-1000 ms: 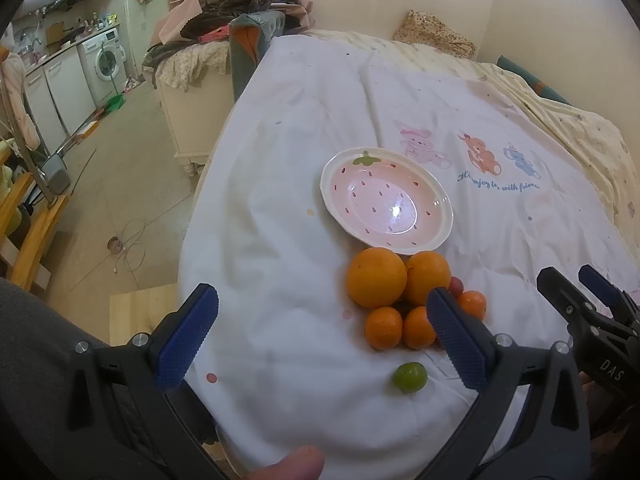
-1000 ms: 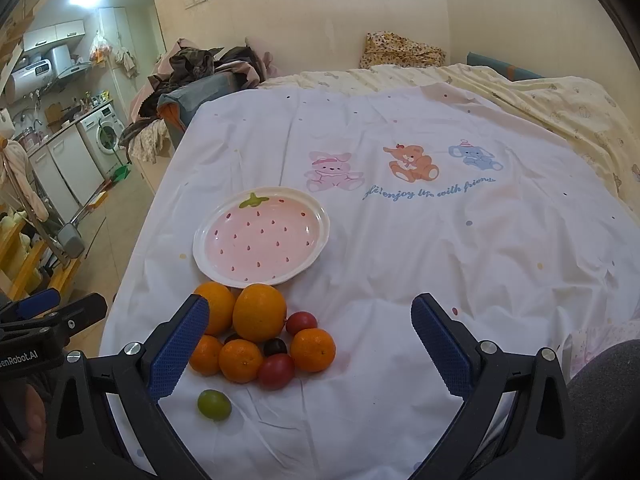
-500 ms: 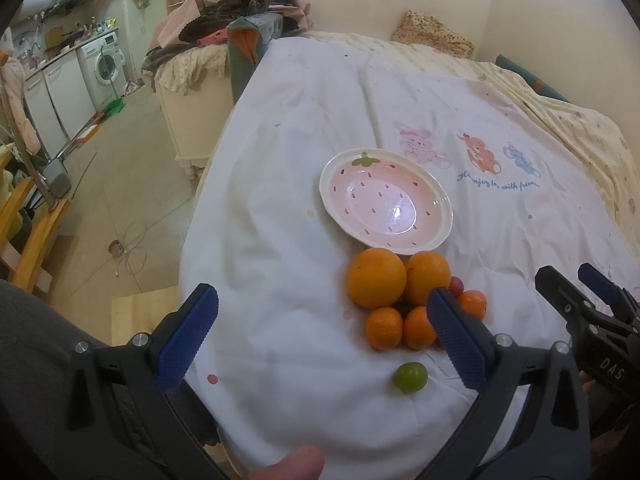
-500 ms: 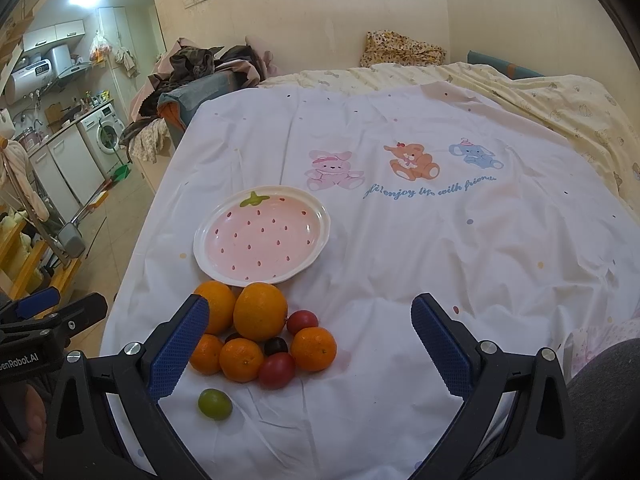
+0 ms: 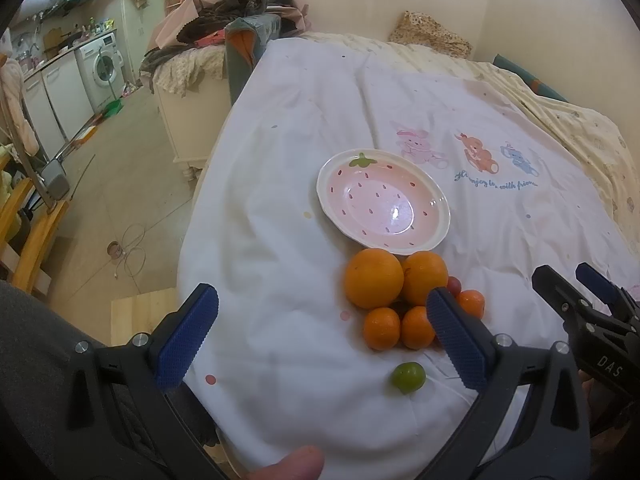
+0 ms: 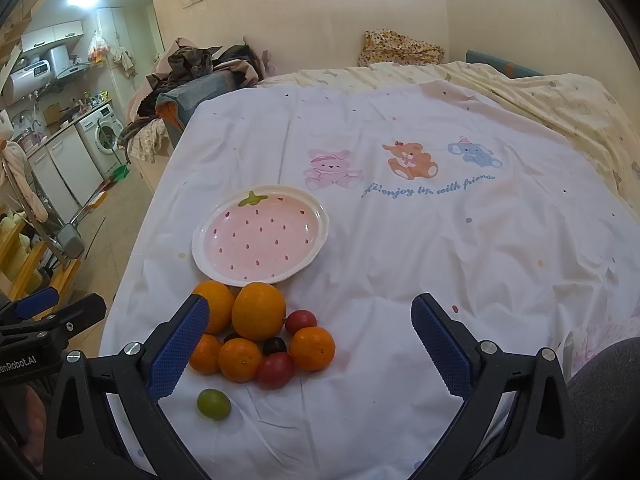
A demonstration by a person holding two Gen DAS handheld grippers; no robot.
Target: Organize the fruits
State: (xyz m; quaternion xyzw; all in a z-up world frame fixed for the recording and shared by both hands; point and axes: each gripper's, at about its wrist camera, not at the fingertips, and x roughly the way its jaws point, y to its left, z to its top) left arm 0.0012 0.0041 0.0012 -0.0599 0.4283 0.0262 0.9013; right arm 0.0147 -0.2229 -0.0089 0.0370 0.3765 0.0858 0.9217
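A glossy pink strawberry-shaped ceramic plate [image 6: 260, 236], green stem end pointing away, sits bare on the white cartoon-printed bed sheet [image 6: 440, 264]. Just in front of it lies a cluster of round oranges [image 6: 259, 317], small tangerines [image 6: 312, 348] and red cherry tomatoes [image 6: 276, 370]; a green grape [image 6: 213, 403] lies apart, nearest. The left tool [image 5: 320, 340] and right tool [image 6: 310, 350] both hover spread wide, grasping nothing.

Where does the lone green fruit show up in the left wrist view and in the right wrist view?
Left wrist view: the green fruit lies low, right of centre, apart from the orange pile.
Right wrist view: the green fruit lies low, left of centre, nearest the camera.
Shared landmark: the strawberry plate, beyond the pile in both views.
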